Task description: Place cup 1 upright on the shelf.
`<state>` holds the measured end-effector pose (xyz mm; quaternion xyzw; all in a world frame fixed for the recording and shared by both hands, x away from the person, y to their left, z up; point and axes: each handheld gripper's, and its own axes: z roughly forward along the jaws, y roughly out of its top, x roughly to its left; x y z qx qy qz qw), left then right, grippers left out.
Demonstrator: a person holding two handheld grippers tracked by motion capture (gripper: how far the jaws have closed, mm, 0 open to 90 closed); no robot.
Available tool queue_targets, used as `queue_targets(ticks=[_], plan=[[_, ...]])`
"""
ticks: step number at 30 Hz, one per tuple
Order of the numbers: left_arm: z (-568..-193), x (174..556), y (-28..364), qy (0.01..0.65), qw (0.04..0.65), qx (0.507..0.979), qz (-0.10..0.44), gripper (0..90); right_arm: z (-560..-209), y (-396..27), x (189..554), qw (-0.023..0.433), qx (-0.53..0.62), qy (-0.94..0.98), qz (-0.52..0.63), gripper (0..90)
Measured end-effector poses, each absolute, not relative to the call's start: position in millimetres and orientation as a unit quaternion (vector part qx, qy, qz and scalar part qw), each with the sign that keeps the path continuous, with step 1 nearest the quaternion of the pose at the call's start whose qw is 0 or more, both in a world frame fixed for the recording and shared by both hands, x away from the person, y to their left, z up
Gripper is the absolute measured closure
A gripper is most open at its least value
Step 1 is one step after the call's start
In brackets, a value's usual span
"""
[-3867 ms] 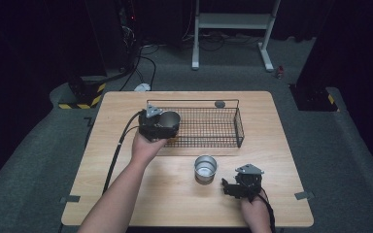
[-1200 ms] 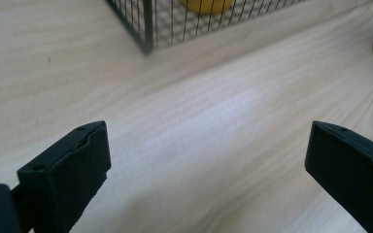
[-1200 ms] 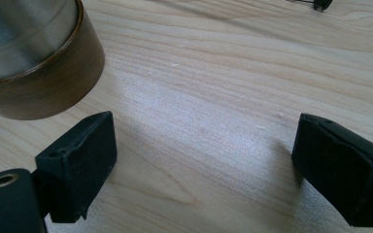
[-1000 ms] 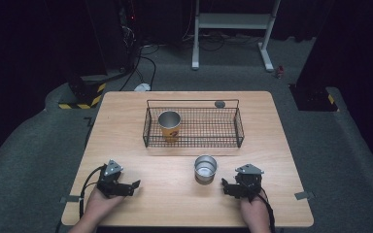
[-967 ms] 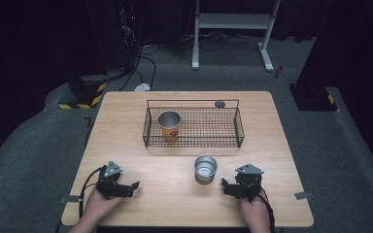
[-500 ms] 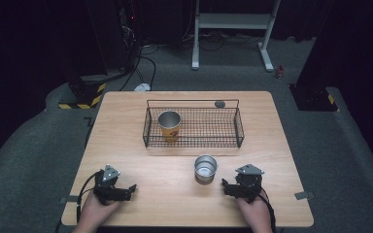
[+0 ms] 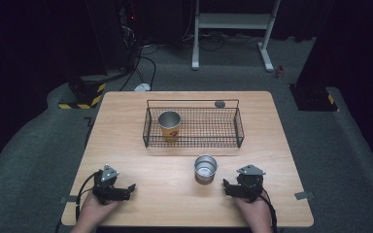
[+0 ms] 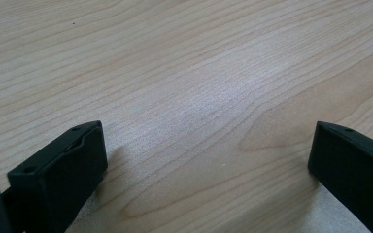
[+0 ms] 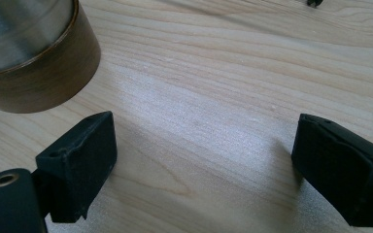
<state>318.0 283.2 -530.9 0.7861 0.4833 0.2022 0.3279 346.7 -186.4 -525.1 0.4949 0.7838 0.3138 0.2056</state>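
Note:
A steel cup with an orange label [image 7: 169, 125] stands upright in the left part of the black wire basket [image 7: 238, 127]. A second, shorter steel cup [image 7: 205, 168] stands on the table in front of the basket; its wood-toned base [image 9: 29, 53] is at the upper left of the right gripper view. My right gripper [image 7: 227, 187] rests just right of that cup, open [image 9: 204, 150], with bare wood between its jaws. Lying at the front left of the table, my left gripper [image 7: 127, 190] is also open [image 8: 204, 160] and empty.
A small dark round object [image 7: 219, 103] lies on the wooden table [image 7: 126, 131] behind the basket. A cable trails from each gripper over the front edge. Grey carpet surrounds the table, with a white frame and cables beyond it.
The left gripper let go of the labelled cup in the basket and drew back to the front left of the table. The right gripper stayed put.

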Motion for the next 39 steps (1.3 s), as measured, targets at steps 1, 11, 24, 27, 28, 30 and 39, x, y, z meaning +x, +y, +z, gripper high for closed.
queue_targets(ticks=[1,11,24,27,28,30,39], plan=[[-530.9,318.0,283.2,0.483,0.328,0.786,0.202,0.9,-525.1,-186.4,346.7,0.206,0.495,0.784,0.314,9.0],[-531.0,318.7,283.1,0.482,0.328,0.787,0.202,0.6,-520.5,-187.9,345.9,0.209,0.496,0.781,0.318,9.9],[-530.9,318.8,282.9,0.483,0.328,0.786,0.201,0.6,-506.8,-188.8,341.1,0.220,0.474,0.781,0.342,9.9],[-530.8,318.9,282.8,0.483,0.328,0.787,0.201,0.5,-503.7,-189.4,341.1,0.225,0.470,0.780,0.347,9.9],[-530.8,319.1,282.7,0.483,0.327,0.787,0.201,0.5,-501.9,-189.6,340.6,0.226,0.470,0.779,0.349,9.9],[-530.7,319.2,282.7,0.484,0.327,0.787,0.201,0.5,-497.7,-191.3,339.9,0.229,0.464,0.776,0.359,11.0],[-530.8,319.2,282.9,0.484,0.327,0.786,0.201,0.6,-483.5,-190.2,334.9,0.233,0.456,0.772,0.376,12.0]])
